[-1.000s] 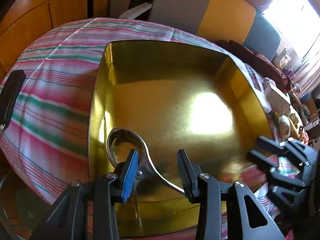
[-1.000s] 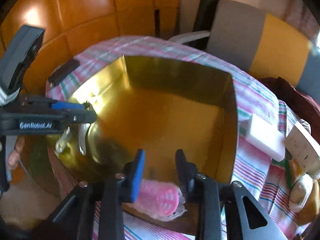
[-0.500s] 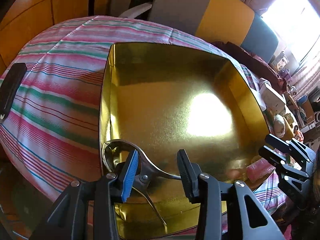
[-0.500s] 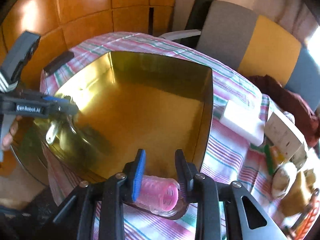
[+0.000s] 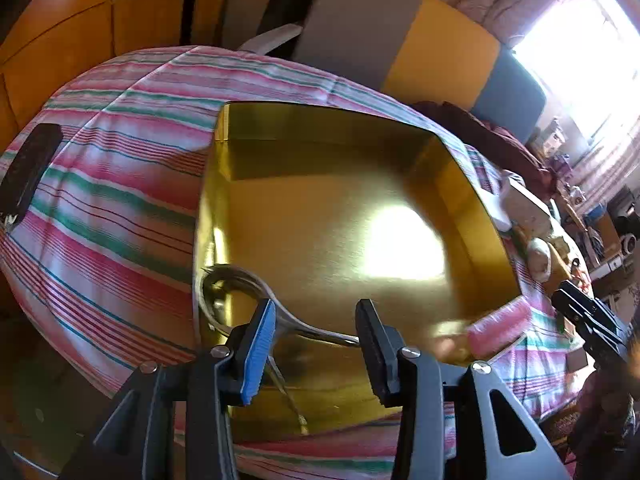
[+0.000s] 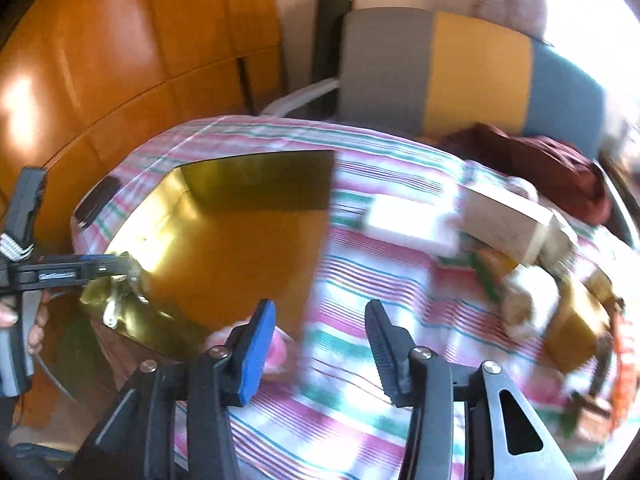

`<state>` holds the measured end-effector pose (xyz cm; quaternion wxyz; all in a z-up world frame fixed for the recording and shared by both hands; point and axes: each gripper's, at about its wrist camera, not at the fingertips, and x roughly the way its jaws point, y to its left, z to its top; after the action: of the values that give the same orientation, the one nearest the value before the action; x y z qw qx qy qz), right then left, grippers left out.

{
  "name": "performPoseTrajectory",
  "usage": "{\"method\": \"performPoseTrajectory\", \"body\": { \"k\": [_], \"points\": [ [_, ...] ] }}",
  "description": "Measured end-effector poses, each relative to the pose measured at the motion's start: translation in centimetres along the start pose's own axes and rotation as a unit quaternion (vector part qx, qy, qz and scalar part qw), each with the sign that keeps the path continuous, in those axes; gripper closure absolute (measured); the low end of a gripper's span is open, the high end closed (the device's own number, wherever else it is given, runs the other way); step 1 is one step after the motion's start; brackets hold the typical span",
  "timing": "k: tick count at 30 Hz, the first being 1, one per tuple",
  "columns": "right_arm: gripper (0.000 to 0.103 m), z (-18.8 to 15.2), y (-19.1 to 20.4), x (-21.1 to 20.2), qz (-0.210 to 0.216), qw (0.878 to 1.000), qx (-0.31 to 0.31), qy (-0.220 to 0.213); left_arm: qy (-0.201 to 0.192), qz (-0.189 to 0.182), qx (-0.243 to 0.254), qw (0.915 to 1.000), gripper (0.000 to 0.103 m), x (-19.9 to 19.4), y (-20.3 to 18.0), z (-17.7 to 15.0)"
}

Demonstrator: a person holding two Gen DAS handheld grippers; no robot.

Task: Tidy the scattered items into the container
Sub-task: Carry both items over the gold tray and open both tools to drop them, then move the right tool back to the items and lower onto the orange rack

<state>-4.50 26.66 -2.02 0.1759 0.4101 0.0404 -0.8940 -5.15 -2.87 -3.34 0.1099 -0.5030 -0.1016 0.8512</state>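
A gold tin [image 5: 320, 148] lies on the striped tablecloth. A metal scissor-handled tool [image 5: 236, 276] rests in its near left corner. My left gripper [image 5: 316, 312] hovers just above the tool's handle, jaws opening, pads not touching it. A pink hair roller [image 5: 500, 326] shows blurred at the tin's near right corner; I cannot tell whether it is inside or on the rim. My right gripper [image 6: 320, 312] is over the cloth to the right of the tin [image 6: 260, 184], jaws opening with nothing between them. The roller [image 6: 280, 350] sits just left of its blue pad.
A black flat device [image 5: 30, 172] lies on the cloth left of the tin. To the right stand a white box [image 6: 408, 224], a cardboard box [image 6: 508, 220] and pale rolls [image 6: 528, 296]. A chair [image 5: 400, 40] is behind the table. A hand [image 6: 36, 320] holds the left gripper.
The right gripper let go of the pink roller at the tin's corner and swung right over the cloth. The left gripper drew back a little and its jaws widened; the metal tool stays in the tin.
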Motion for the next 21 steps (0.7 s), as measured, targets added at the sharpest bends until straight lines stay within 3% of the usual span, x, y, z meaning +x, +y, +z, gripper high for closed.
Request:
{"method": "performPoseTrajectory", "body": {
  "k": [8,14,16,21],
  "points": [
    [0.039,-3.5,-7.1,-2.1,-0.077,0.992,0.097,0.025,-0.003,-0.043,0.064,0.9970,0.060,-0.6,-4.9,-1.1],
    [0.033,-6.2,-12.2,-4.4,-0.131,0.978,0.157,0.040,0.006,-0.078,0.110,0.9909,0.060,-0.5,-8.8,-1.4],
    [0.025,-6.9,-14.1,-5.7,-0.146,0.970,0.189,0.038,0.007,-0.087,0.118,0.9892,0.060,-0.4,-10.0,-1.4],
    [0.021,-7.9,-17.7,-8.8,-0.182,0.953,0.240,0.030,0.014,-0.113,0.142,0.9832,0.060,-0.3,-13.1,-1.6]
  ]
}}
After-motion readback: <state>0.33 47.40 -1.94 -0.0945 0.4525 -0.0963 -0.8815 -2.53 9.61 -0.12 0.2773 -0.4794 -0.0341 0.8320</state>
